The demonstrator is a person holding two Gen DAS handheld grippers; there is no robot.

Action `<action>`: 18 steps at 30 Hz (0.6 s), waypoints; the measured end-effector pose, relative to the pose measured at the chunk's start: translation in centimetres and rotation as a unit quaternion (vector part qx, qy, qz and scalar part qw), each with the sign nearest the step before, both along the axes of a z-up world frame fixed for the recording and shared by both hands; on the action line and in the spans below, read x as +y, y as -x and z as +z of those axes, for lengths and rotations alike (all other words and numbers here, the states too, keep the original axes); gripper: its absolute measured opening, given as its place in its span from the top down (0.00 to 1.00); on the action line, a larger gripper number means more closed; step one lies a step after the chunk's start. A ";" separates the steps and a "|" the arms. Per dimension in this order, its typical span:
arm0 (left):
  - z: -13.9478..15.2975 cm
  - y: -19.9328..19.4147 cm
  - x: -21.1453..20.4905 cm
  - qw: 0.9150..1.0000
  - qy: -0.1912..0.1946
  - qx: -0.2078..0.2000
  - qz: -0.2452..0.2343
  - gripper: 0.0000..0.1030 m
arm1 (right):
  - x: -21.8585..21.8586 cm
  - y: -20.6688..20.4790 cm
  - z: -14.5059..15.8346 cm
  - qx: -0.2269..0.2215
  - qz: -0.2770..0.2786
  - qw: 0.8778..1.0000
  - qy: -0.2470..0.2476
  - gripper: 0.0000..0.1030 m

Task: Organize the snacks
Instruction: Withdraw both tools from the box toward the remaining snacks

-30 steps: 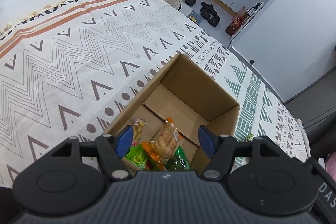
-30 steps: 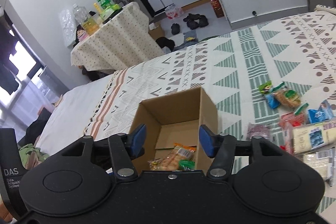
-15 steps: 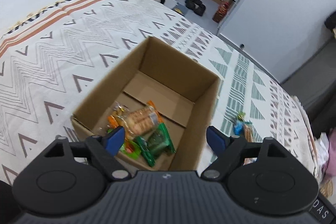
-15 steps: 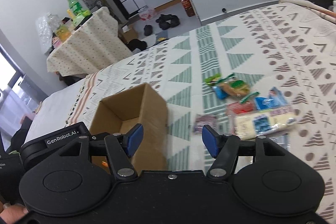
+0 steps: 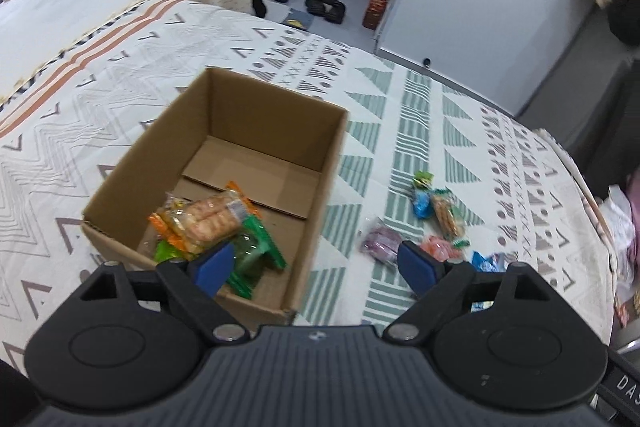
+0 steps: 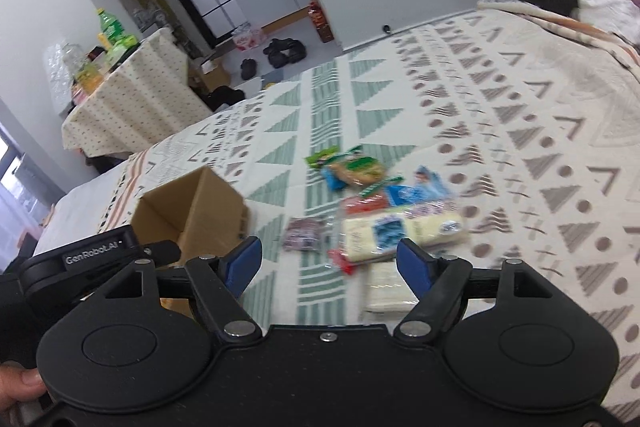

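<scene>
An open cardboard box (image 5: 336,147) (image 6: 196,207) sits on the patterned bedspread, with an orange cracker packet (image 5: 204,219) and green packets (image 5: 256,255) inside it. Loose snacks lie to its right: a purple packet (image 5: 378,241) (image 6: 304,233), a green-and-blue cracker packet (image 6: 352,169), a red packet (image 6: 366,203) and a long pale packet (image 6: 404,233). My left gripper (image 5: 314,267) hovers over the box's near right corner, jaws opening, nothing between them. My right gripper (image 6: 330,265) hangs above the loose pile, jaws opening and empty.
The bed's far edge drops to a floor with shoes (image 5: 324,3). A cloth-covered table (image 6: 132,99) carrying bottles stands beyond the bed. Piled fabric (image 5: 624,227) lies at the bed's right end. The left gripper's body (image 6: 92,255) shows beside the box, with a thumb (image 6: 20,387) at the lower left.
Both grippers have swung right, away from over the box toward the loose snacks, and their jaws have spread wider. The snack pile has come into the left wrist view.
</scene>
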State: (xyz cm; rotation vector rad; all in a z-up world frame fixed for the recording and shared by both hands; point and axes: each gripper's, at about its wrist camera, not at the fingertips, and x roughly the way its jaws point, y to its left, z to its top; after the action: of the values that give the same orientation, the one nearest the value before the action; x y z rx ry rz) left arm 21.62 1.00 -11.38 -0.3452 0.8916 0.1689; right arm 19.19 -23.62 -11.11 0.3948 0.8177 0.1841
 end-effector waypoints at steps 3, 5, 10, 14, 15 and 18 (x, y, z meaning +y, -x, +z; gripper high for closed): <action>-0.2 0.1 -1.1 1.000 -0.008 0.002 -0.017 0.14 | -1.3 0.3 -0.8 0.007 -0.010 1.000 -0.006 0.29; -0.1 0.0 -1.9 0.999 -0.007 0.004 -0.034 0.14 | -2.0 0.5 -1.2 0.010 -0.013 1.000 -0.009 0.29; 0.1 -0.2 -4.0 0.998 -0.013 -0.001 -0.066 0.14 | -3.6 0.6 -2.7 0.018 -0.016 1.000 -0.016 0.29; -0.2 -0.8 -5.8 0.996 -0.016 0.009 -0.087 0.14 | -4.9 0.6 -4.1 0.024 -0.021 0.999 -0.025 0.29; -0.3 -0.9 -6.2 0.996 -0.015 0.013 -0.089 0.14 | -5.2 0.6 -4.3 0.025 -0.023 0.999 -0.028 0.29; -0.5 -1.3 -7.1 0.996 -0.012 0.022 -0.090 0.14 | -6.3 0.5 -4.8 0.026 -0.030 0.998 -0.038 0.29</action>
State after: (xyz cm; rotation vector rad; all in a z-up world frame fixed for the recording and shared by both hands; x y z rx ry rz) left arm 22.87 -6.15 -11.91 -0.2392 0.9577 0.0209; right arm 18.71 -29.95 -15.87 0.4966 0.8512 0.1488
